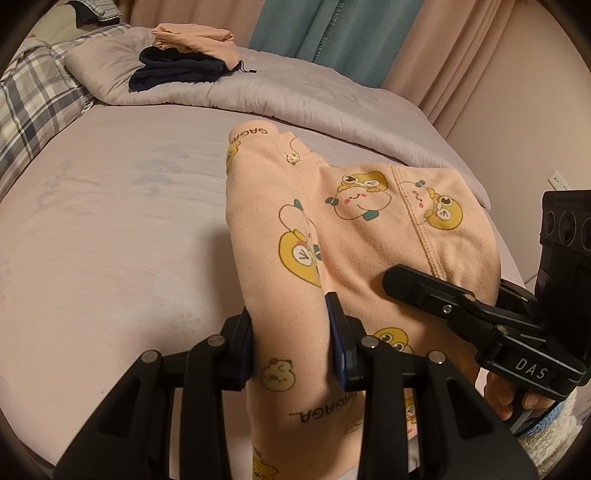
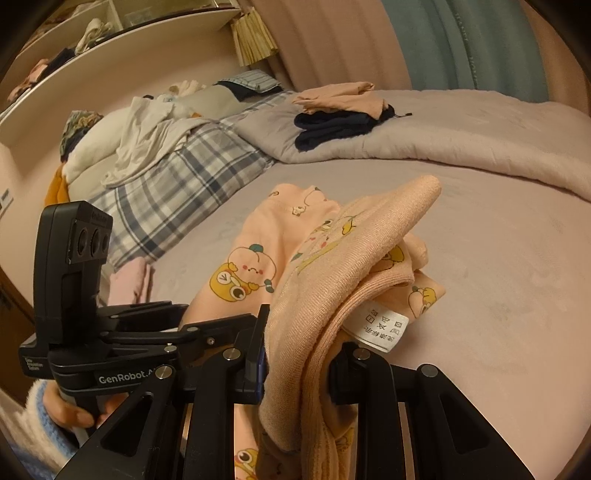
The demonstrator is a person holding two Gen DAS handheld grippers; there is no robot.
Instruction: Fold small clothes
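Observation:
A small peach garment (image 1: 332, 236) printed with yellow cartoon figures lies on the lilac bed sheet (image 1: 110, 221). My left gripper (image 1: 291, 339) is shut on a bunched fold at its near left side. My right gripper (image 2: 299, 354) is shut on the garment's (image 2: 332, 266) ribbed edge beside a white care label (image 2: 384, 328), lifting that part above the bed. In the left wrist view the right gripper (image 1: 391, 282) reaches in from the right over the cloth. In the right wrist view the left gripper (image 2: 184, 317) shows at the left.
A folded quilt (image 1: 295, 92) lies across the far bed with a peach and a dark navy folded garment (image 1: 177, 70) on it. A plaid blanket (image 2: 166, 184) and piled white clothes (image 2: 140, 140) lie at the left. Curtains (image 1: 332, 29) hang behind.

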